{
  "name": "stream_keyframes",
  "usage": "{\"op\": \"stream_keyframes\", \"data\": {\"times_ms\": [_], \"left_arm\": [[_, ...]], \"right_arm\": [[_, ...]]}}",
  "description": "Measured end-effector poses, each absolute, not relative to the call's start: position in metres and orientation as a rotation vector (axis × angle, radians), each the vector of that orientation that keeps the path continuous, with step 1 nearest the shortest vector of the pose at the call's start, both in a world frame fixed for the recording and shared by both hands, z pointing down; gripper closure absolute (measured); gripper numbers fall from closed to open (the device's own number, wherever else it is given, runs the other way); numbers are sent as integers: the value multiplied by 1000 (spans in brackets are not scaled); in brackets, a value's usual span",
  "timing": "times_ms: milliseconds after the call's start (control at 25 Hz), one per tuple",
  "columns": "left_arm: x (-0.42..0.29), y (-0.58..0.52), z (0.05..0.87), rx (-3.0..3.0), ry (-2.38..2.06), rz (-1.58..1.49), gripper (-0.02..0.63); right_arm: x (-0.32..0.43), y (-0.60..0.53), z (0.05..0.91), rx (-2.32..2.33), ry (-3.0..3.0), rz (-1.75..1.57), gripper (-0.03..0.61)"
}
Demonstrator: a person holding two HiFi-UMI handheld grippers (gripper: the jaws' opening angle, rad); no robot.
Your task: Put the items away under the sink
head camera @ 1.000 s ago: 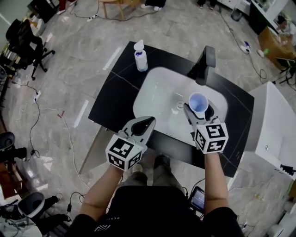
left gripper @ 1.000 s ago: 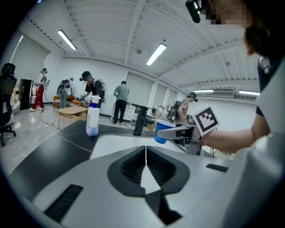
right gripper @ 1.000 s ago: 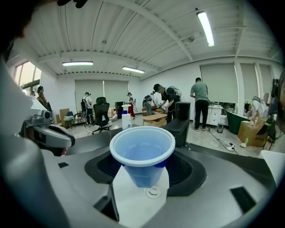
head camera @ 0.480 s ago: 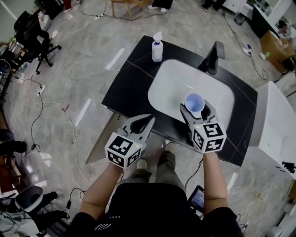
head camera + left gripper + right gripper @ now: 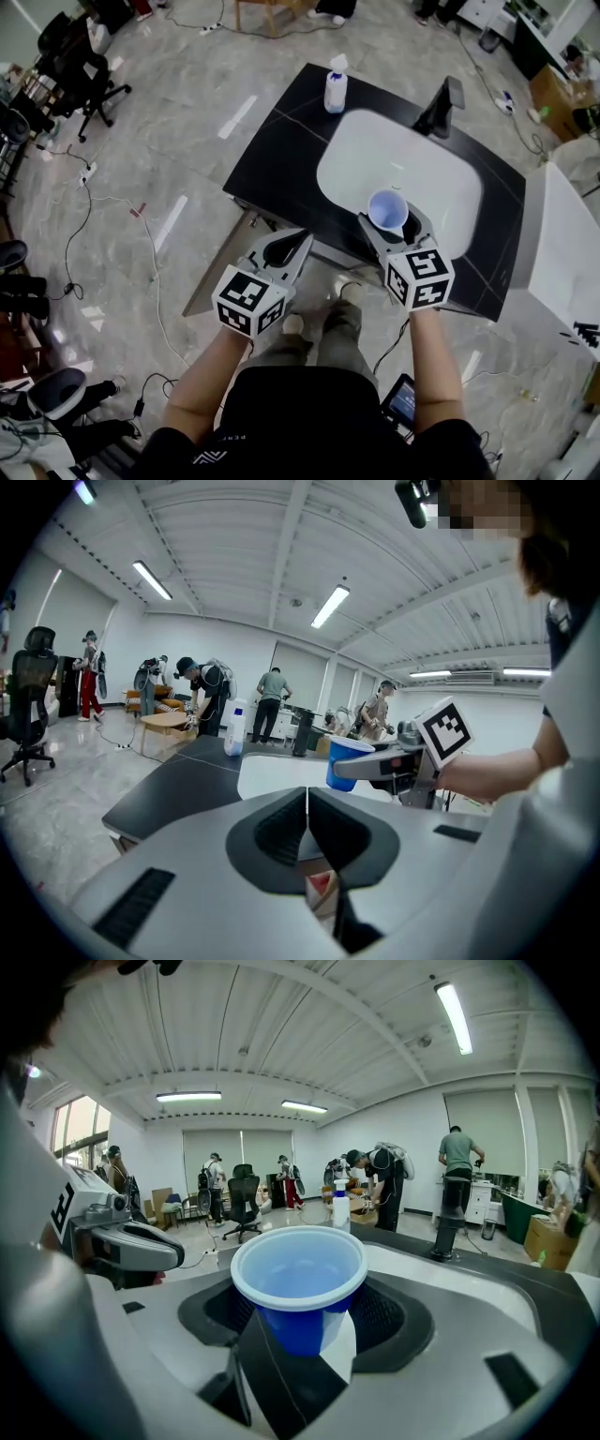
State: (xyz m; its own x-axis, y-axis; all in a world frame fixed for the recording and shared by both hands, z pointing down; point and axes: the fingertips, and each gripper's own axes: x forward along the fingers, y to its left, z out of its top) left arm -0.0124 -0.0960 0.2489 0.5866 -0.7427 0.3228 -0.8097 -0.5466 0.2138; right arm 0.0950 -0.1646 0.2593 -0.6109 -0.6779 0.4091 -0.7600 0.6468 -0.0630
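Note:
My right gripper [image 5: 389, 223] is shut on a blue plastic cup [image 5: 387, 212] with a white inside, held upright over the front edge of the white sink basin [image 5: 412, 159]. The right gripper view shows the cup [image 5: 298, 1283] close up between the jaws, empty. My left gripper [image 5: 291, 246] is shut with nothing in it, in front of the black counter [image 5: 272, 159], and its jaws meet in the left gripper view [image 5: 307, 803]. A white spray bottle [image 5: 335, 85] stands at the counter's far left corner. The black faucet [image 5: 443, 105] rises behind the basin.
The counter stands free on a grey marble floor with cables [image 5: 141, 225] running across it. A white cabinet [image 5: 562, 272] is to the right. Office chairs [image 5: 70, 70] stand far left. Several people [image 5: 206, 691] work at tables in the background.
The view has pulled back from the sink, so the counter sits further off. The right gripper still holds the cup, now over the basin's front edge. The left gripper stays shut.

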Motion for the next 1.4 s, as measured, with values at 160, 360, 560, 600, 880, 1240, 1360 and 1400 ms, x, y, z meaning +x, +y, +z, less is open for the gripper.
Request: {"op": "stream_keyframes", "data": {"times_ms": [160,360,560,600,880,1240,1360,1400], "left_arm": [[-27,-80,250,2475,-1272,270,601],[-47,-63,250,2475,-1276,268,601],[-63,-49,254,2480,-1266,266,601],[-65,-46,255,2480,-1262,265,601],[-76,-32,265,2479,-1244,283,601],[-71,-6,279,2396,-1308,251,601],[-55,5,293,2374,-1288,249,601],[-49,8,298,2369,-1280,256,601]], "right_arm": [[80,-148,260,1127,-2522,320,259],[61,-127,259,1113,-2522,318,259],[44,-110,262,1106,-2520,328,259],[41,-106,263,1103,-2519,330,259],[24,-86,264,1065,-2544,356,259],[16,-46,274,902,-2602,384,259],[21,-30,280,858,-2605,383,259],[23,-25,283,846,-2607,384,259]]}}
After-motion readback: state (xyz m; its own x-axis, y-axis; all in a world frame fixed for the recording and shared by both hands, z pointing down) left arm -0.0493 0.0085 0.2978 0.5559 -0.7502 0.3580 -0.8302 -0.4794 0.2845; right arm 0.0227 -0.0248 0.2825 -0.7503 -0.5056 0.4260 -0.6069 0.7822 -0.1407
